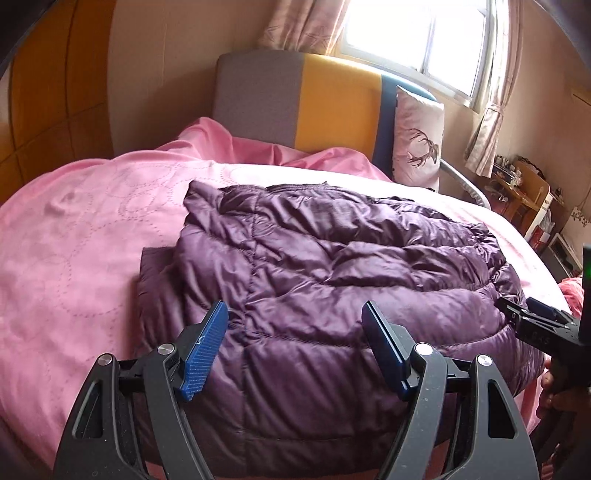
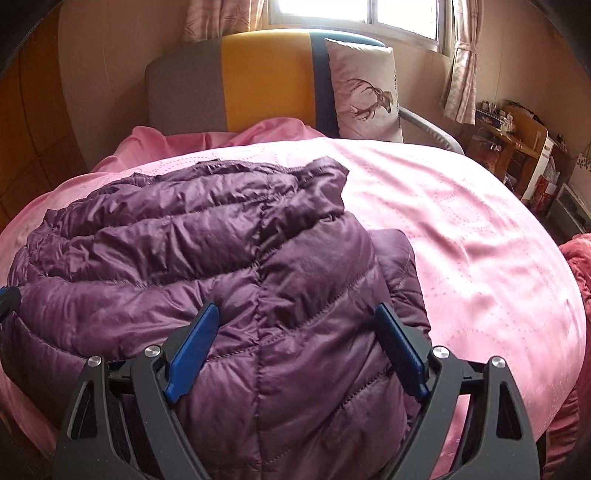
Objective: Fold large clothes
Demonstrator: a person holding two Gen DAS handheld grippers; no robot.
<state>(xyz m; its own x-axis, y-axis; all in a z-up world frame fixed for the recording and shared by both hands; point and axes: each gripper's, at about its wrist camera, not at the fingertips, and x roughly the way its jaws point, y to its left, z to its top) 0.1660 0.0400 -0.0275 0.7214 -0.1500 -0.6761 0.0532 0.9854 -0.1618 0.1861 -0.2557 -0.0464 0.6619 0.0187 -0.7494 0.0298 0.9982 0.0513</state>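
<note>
A purple quilted down jacket [image 1: 332,266] lies folded in a thick bundle on the pink bed cover [image 1: 74,240]. It also shows in the right wrist view [image 2: 207,258]. My left gripper [image 1: 295,314] is open just above the jacket's near left part, nothing between its blue pads. My right gripper [image 2: 295,314] is open above the jacket's near right part, empty. The right gripper also shows at the right edge of the left wrist view [image 1: 532,317], beside the jacket's right end.
The pink cover [image 2: 480,240] spreads over the whole bed. A grey, yellow and blue headboard [image 1: 332,103] stands at the back with a deer-print pillow [image 1: 417,136]. A window with curtains [image 1: 424,33] is behind. A cluttered wooden shelf [image 1: 521,192] stands at the right.
</note>
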